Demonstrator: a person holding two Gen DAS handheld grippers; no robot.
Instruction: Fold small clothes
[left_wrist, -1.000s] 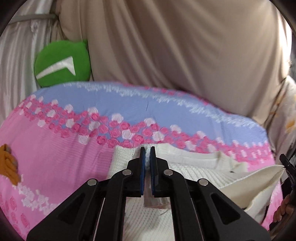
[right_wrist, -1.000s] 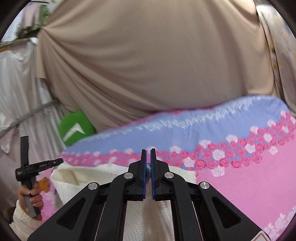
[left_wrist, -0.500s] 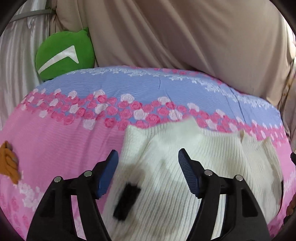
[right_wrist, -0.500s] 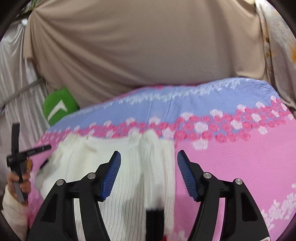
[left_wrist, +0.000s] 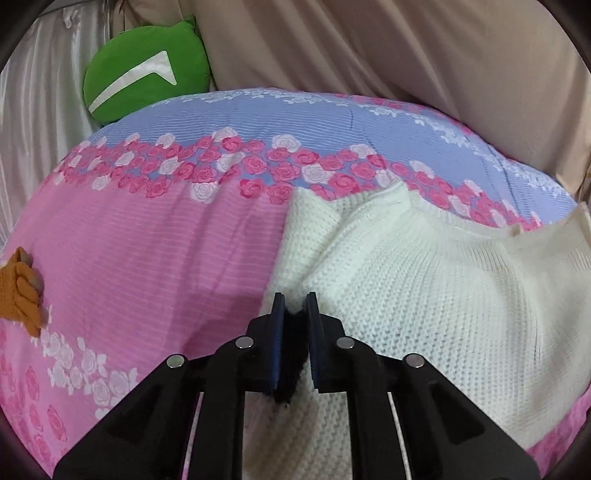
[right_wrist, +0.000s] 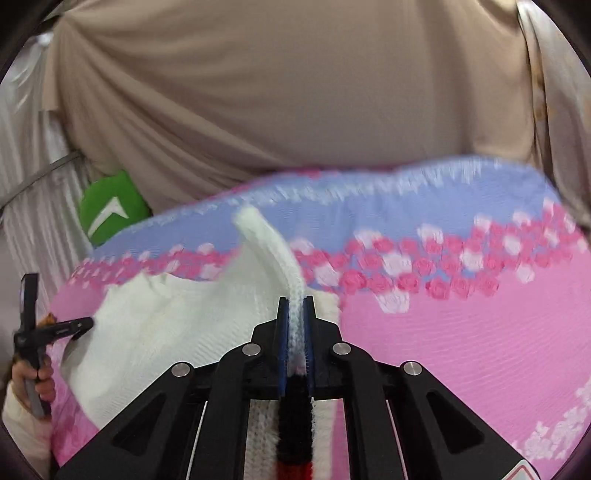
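Observation:
A small white knit sweater (left_wrist: 424, 280) lies on the pink and blue floral bedspread (left_wrist: 147, 243). My left gripper (left_wrist: 294, 301) is shut on the sweater's near left edge, where a black stripe shows between the jaws. In the right wrist view my right gripper (right_wrist: 295, 301) is shut on the sweater (right_wrist: 177, 332) at its near right edge; a fold of white knit rises up from between the jaws, with black and red stripes below. The left gripper (right_wrist: 79, 325) shows at the far left, at the sweater's left side.
A green round cushion (left_wrist: 146, 70) sits at the bed's far left corner. A beige drape (left_wrist: 369, 48) hangs behind the bed. An orange knit item (left_wrist: 20, 291) lies at the bed's left edge.
Both grippers let go of the sweater and opened half a second ago. Now both have shut again on its near edge, lower down. The right gripper lifts a fold.

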